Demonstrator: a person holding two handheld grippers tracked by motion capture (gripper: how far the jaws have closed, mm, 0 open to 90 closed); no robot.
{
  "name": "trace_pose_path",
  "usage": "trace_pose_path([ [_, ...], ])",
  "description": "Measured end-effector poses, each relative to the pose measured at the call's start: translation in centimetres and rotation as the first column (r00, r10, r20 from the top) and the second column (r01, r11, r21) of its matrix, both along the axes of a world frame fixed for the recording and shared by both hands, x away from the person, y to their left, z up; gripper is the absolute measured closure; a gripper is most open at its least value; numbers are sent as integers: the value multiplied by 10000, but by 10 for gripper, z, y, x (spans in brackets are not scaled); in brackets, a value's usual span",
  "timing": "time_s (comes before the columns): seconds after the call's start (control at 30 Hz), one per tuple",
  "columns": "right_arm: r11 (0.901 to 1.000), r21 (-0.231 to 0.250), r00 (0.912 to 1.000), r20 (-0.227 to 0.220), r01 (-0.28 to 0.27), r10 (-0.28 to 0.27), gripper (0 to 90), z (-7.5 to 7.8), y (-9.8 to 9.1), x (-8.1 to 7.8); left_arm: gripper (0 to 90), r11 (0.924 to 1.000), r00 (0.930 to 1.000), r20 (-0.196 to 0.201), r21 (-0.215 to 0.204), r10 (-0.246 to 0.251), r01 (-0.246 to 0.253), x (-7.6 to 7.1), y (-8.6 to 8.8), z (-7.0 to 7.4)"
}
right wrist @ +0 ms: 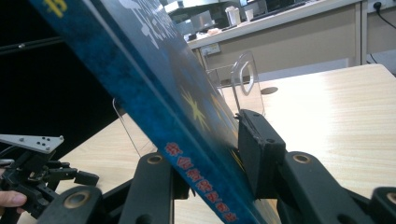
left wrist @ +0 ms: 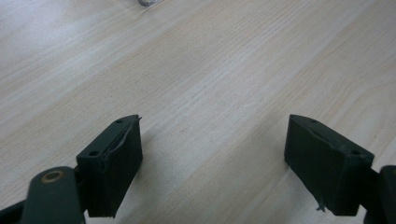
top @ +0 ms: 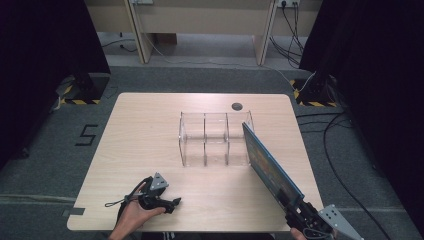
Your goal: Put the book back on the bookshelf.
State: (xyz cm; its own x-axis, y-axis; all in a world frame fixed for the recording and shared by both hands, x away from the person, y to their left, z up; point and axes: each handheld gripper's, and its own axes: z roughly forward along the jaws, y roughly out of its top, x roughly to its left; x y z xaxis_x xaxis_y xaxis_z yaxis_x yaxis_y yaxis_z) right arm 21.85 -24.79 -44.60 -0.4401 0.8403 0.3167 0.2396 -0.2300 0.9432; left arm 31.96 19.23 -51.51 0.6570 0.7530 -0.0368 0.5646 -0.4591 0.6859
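Yellow star on blue book, spine between right hand-held gripper jaws

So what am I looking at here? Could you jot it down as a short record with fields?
Setting: light wooden table
Right gripper: shut on a blue book, held at its lower end and tilted up off the table
Left gripper: open, holds nothing, low near the table's front edge
Clear organiser: see-through box with dividers, mid-table, no contents visible
Book and organiser: the book's far end is by the organiser's right side; contact unclear
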Motion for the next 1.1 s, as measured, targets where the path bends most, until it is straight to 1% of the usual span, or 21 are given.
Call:
trace_pose_path([
  [0.13,9993,366,9998,-162,80,-74,671,1,-2,-1,186,10000,10000,18,36,-7,7,0,0,0],
  [0.2,9973,720,9996,-253,139,-121,675,2,-3,-2,186,10000,10000,25,47,-25,25,0,0,0],
  [0.27,9968,777,9995,-264,166,-146,686,3,-4,-3,186,10000,10000,41,42,-33,33,0,-1,0],
  [0.3,9951,965,9996,-189,229,-212,691,4,-6,-4,186,10000,10000,42,41,-29,29,0,-1,0],
  [0.33,9925,1191,9992,-316,262,-225,697,5,-8,-5,186,10000,10000,42,41,-29,29,0,-1,0],
  [0.37,9930,1147,9994,-218,275,-251,713,5,-9,-5,187,10000,10000,29,50,-29,29,0,0,0],
  [0.4,9964,745,9991,14,412,-414,725,6,-10,-5,186,10000,10000,43,41,-33,33,0,0,0],
  [0.43,9976,535,9989,91,449,-455,734,6,-10,-5,186,10000,10000,59,73,-51,50,0,-1,0],
  [0.47,9976,535,9989,91,449,-455,734,6,-10,-5,185,10000,10000,59,73,-51,50,0,-1,0],
  [0.5,9986,90,9982,289,518,-520,749,7,-10,-5,183,9999,9999,79,99,-83,83,-1,-1,-1],
  [0.6,9974,-436,9972,502,582,-560,758,7,-9,-5,181,9999,9999,103,112,-91,90,-1,-1,-1],
  [0.63,9962,-615,9968,541,621,-588,761,8,-9,-5,180,9999,9999,109,113,-97,96,-1,-1,-1],
  [0.67,9933,-938,9957,698,671,-606,764,7,-9,-4,180,9999,9999,112,121,-106,104,-1,-1,-1],
  [0.7,9877,-1377,9943,872,736,-619,765,8,-9,-4,180,9999,9999,117,117,-106,105,-1,-1,-1],
  [0.77,9809,-1812,9937,984,703,-531,752,7,-8,-2,179,9999,9999,113,119,-104,103,-1,-1,-1],
  [0.87,9786,-1912,9937,957,757,-581,748,5,-8,0,174,9999,9999,124,105,-109,107,-1,-2,-1],
  [0.9,9822,-1766,9947,902,643,-490,748,2,-9,2,174,9999,9998,127,100,-133,132,-1,-2,-1],
  [0.97,9823,-1769,9948,908,621,-466,748,1,-9,4,174,9998,9998,128,107,-150,148,-1,-2,-1],
  [1.0,9815,-1813,9941,992,621,-446,748,1,-9,7,172,9998,9998,129,100,-148,146,-1,-2,-1],
  [1.07,9810,-1868,9945,991,524,-343,750,0,-8,13,171,9998,9998,141,95,-151,149,-1,-2,-1],
  [1.1,9835,-1749,9945,1011,463,-288,750,-1,-8,15,171,9998,9998,142,96,-153,151,-1,-2,-1],
])
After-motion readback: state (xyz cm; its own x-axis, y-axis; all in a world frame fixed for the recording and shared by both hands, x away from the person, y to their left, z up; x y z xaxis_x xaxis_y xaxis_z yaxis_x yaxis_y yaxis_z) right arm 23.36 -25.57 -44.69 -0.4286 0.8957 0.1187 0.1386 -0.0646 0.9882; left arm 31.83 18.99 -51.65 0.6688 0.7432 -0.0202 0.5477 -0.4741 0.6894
